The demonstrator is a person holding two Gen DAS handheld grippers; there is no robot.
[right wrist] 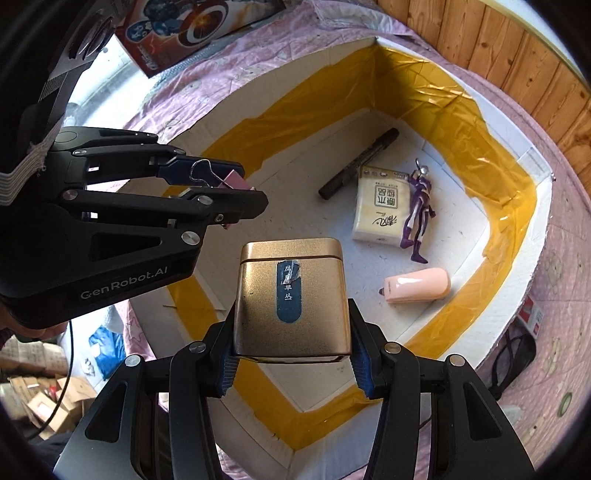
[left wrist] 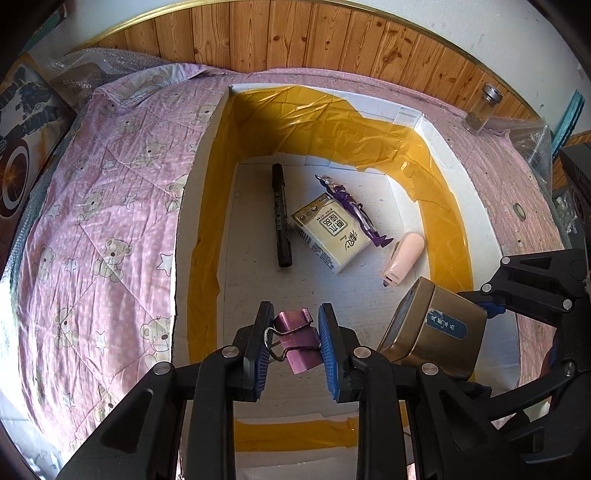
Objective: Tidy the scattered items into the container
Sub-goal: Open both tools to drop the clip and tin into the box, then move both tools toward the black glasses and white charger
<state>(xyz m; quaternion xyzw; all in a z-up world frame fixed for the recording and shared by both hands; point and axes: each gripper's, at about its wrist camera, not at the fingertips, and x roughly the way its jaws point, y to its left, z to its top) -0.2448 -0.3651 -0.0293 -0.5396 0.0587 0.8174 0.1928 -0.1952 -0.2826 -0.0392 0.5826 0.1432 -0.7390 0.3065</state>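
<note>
A white box taped in yellow lies open on the bed. On its floor rest a black marker, a tissue pack, a purple figurine and a pink oval case. My left gripper is shut on a pink binder clip above the box's near end. My right gripper is shut on a gold tin, held over the box beside the left one.
The box sits on a pink bear-print quilt. A glass jar stands at the far right by the wooden wall panel. A printed carton lies at the left. Cardboard clutter is on the floor.
</note>
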